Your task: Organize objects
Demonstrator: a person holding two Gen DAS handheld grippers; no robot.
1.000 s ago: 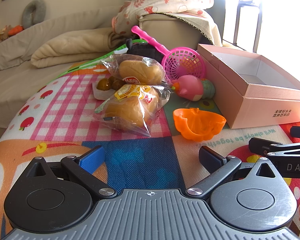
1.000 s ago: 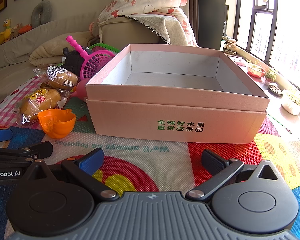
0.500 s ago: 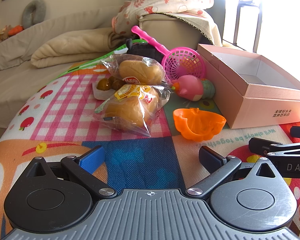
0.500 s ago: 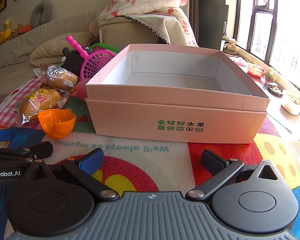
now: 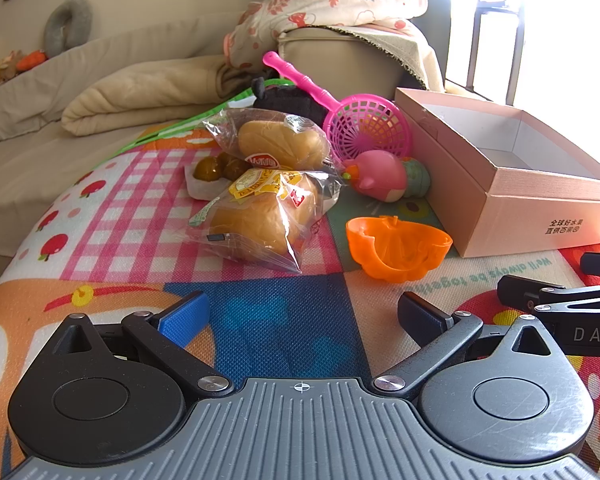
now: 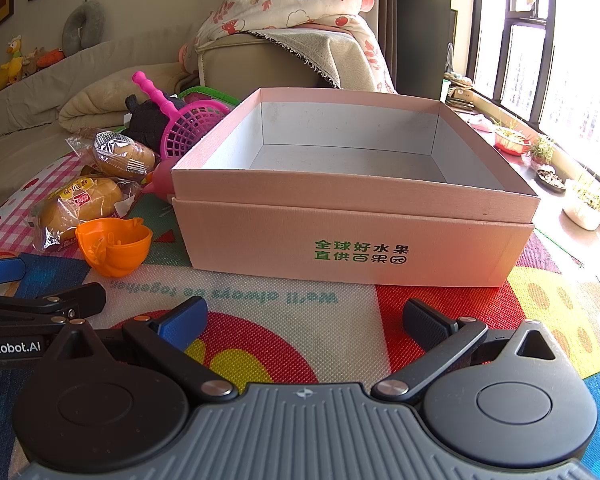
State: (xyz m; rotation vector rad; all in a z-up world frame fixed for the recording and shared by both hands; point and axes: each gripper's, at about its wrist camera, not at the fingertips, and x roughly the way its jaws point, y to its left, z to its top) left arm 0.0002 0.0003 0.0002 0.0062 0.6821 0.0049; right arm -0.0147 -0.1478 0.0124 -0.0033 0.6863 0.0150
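Both claws sit low over the colourful patchwork play mat (image 5: 268, 320), w/ nothing gripped. Left gripper (image 5: 300, 316) has its jaws spread wide, blue pad (image 5: 184, 316) and dark pad (image 5: 420, 318) well apart, empty gap between them showing only mat. Right gripper (image 6: 304, 320) same: wide open, holding nothing, parked just in front of the pink cardboard box (image 6: 356, 236).

Box is open-topped and looks bare inside, so prob. the drop-off spot; it fills the right cam view, which suits that claw for placing. Loose items cluster to the box's left, ahead of the left claw, prob. why that claw faces them:
- near clear-wrapped bread bun w/ yellow label (image 5: 260, 220), closest to the left claw, lying flat on the pink check patch
- far clear-wrapped bread bun (image 5: 280, 144) behind it, touching or overlapping the near pack
- orange plastic pumpkin-shaped cup (image 5: 398, 246), mouth up, just beside the box's near corner
- pink plastic net scoop (image 5: 366, 128), handle angled up-left, basket near the box's side
- pink round toy (image 5: 380, 176) below the scoop, near the box wall
- small pack of dark round fruit (image 5: 216, 172) partly hidden behind the buns

Judgement: sorting hasn't started yet; wide jaws fit the bulky bun pack as a first pick.
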